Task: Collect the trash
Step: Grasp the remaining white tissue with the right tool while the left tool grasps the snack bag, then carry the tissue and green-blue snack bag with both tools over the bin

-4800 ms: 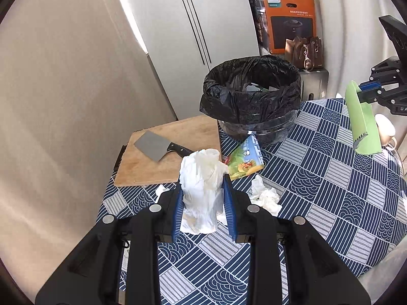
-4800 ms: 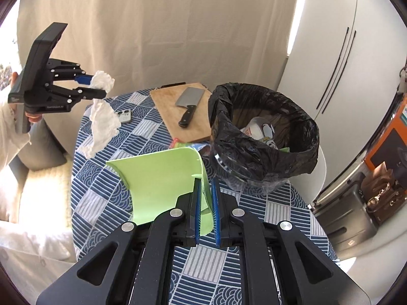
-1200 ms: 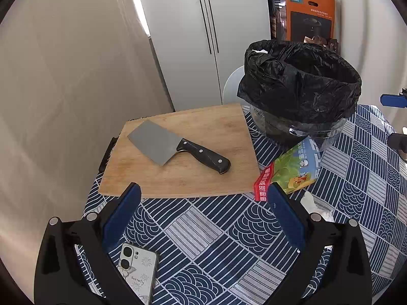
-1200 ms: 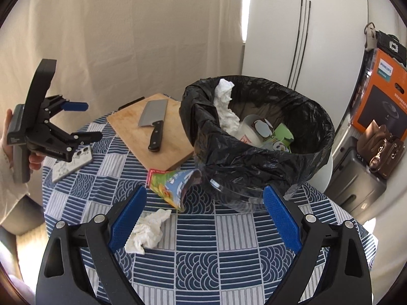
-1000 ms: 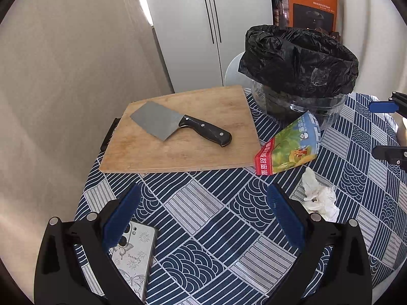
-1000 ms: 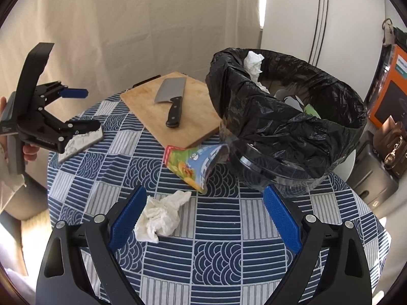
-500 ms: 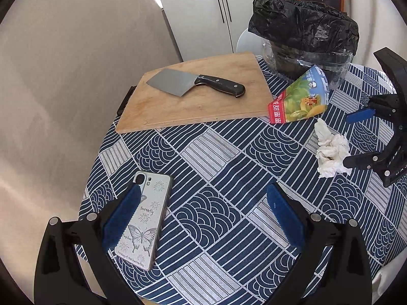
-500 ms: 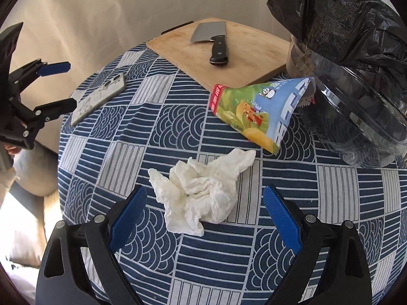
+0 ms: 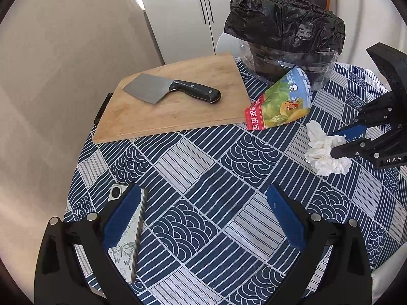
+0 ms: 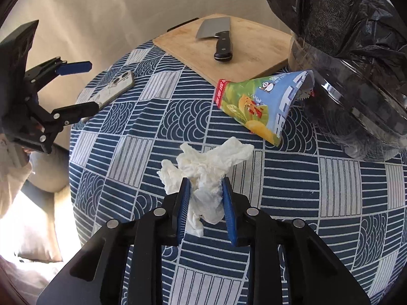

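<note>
A crumpled white tissue (image 10: 211, 162) lies on the blue patterned tablecloth (image 9: 203, 167). My right gripper (image 10: 205, 180) is closing on it, and both blue pads press into the paper. The left wrist view shows the same grip from the side, with the tissue (image 9: 320, 157) bunched in the right gripper (image 9: 335, 143). An empty green and blue snack bag (image 9: 282, 101) leans against the black-lined trash bin (image 9: 285, 30). My left gripper (image 9: 202, 190) hangs open over the cloth with nothing between its fingers, and it also shows at the left (image 10: 91, 86).
A white phone (image 9: 124, 251) lies under the left gripper's left finger. A cleaver (image 9: 152, 89) rests on a wooden cutting board (image 9: 178, 106) at the table's far side. The round table's edge curves close on the left. A person's sleeve shows at the far left.
The right gripper dropped onto the tissue and closed from wide open to a narrow grip around it. The left gripper sank a little toward the phone end of the table.
</note>
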Demonstrator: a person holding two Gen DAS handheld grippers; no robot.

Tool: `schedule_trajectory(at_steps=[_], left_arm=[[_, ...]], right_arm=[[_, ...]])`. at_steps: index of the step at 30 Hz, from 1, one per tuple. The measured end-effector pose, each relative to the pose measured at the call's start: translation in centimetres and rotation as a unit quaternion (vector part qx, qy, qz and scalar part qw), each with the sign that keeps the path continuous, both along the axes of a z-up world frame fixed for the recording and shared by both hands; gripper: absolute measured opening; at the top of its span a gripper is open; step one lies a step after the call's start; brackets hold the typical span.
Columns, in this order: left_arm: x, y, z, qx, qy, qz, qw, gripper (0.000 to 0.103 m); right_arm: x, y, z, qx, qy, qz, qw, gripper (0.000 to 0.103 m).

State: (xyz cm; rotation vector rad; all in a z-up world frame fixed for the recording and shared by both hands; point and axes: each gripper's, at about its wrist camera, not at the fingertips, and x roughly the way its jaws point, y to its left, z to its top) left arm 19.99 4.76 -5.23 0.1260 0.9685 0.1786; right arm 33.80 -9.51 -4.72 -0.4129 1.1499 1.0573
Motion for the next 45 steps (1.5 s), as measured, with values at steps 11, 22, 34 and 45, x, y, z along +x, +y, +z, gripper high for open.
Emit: schedule_trajectory(at_steps=[11,22,34,45], left_arm=[[6.4,-3.3,-0.3,-0.031,0.000,-0.092,0.9953,0.097],[12.4,-5.6,-1.7,-0.054,-0.008,-0.177,0.9828,0.097],[15.5,-7.1,-4.4,-0.047,-0.018,-0.249,0.9671,0.087],[15.2,-6.8,-4.5,-0.066,0.006,-0.261,0.9632,0.038]], right_arm=[[2.9,-5.5,1.3,-0.024,-0.017,-0.074,0.997,0.024],[5.0,-11.1,0.5,-0.047,-0.014,-0.170,0.984,0.024],[7.1,-13.4,0.5,-0.055,-0.019,-0.224,0.973,0.024],[6.9,-14.7,0.8,-0.061,-0.025,-0.234,0.970,0.025]])
